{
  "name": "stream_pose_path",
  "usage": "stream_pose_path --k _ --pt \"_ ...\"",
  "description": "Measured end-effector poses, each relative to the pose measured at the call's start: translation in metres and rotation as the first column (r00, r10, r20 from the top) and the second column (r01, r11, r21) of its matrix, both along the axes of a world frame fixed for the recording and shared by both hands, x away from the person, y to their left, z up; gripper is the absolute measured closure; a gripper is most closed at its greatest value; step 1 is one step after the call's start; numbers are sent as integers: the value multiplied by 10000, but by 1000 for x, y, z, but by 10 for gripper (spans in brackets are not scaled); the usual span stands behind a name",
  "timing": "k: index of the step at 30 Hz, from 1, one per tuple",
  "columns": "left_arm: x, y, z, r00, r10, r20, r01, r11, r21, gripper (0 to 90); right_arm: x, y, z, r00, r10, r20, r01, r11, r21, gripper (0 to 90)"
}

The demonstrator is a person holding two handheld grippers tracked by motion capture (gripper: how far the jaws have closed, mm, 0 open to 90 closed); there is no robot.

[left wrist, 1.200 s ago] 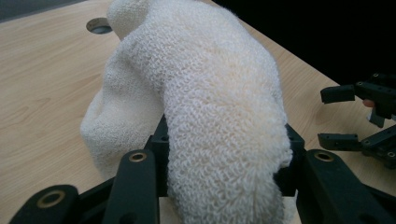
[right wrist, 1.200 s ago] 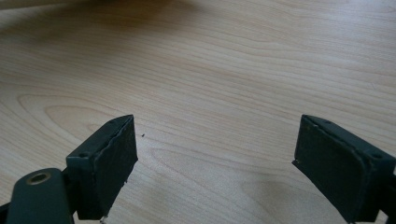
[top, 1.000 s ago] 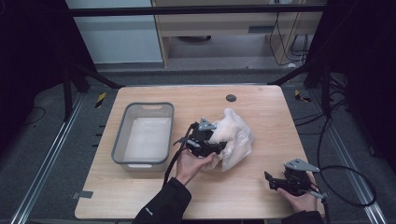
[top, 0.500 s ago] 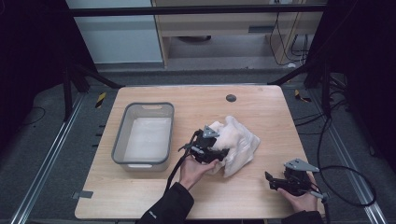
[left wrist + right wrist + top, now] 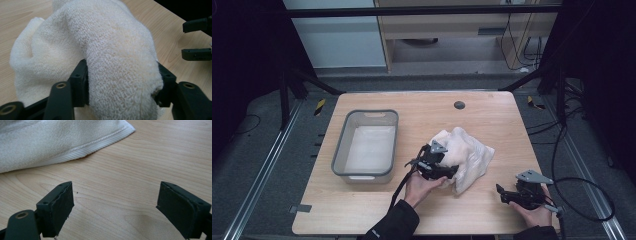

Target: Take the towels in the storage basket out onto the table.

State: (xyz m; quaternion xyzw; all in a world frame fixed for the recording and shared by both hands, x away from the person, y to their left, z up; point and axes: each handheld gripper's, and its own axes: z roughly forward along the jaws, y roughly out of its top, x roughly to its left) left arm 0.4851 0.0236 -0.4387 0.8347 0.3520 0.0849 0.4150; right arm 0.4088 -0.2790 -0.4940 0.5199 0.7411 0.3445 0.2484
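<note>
A: Where does the white towel [image 5: 464,157] lie?

B: Bunched on the wooden surface [image 5: 492,112], right of the grey bin [image 5: 366,145] and apart from it. In the left gripper view a thick fold of the towel [image 5: 110,57] rises between the two black jaws and hides the surface behind it

A: State of the left gripper [image 5: 451,171]?

B: Its jaws have just been opening. The fold sits between them and its pile meets both pads; whether the pads press it or merely flank it is hard to tell, since the cloth covers the inner faces. In the high view the gripper's tips are buried in the towel, and the left hand [image 5: 422,184] covers its rear

A: And the right gripper [image 5: 501,194]?

B: Released: in the right gripper view the jaws [image 5: 112,207] stand wide apart over bare wood with nothing between them. The towel's hemmed corner [image 5: 75,140] lies ahead of them, apart; the rest of the cloth is cut off by the upper edge

A: What else is cut off?

B: The right hand [image 5: 534,212] at the lower edge of the high view. The right gripper's tips [image 5: 197,40] enter the left gripper view at its right edge, the body out of frame
</note>
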Motion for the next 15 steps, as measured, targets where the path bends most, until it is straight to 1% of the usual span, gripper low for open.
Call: stream_pose_path --k 7,9,11,15 --pt "1 4 -7 10000 -20 -49 20 9999 -153 312 0 0 0 10000 9 -8 -9 10000 -62 133" --pt "1 5 -8 9999 -86 -150 84 9998 -175 286 0 0 0 10000 0 -55 0 10000 -13 130" --pt "0 5 -8 9998 -104 -190 100 9998 -197 254 0 0 0 10000 -4 -58 4 10000 -21 127" --pt "-2 6 -6 9995 -168 -261 164 9997 -183 222 0 0 0 10000 -14 -63 14 10000 -3 121"
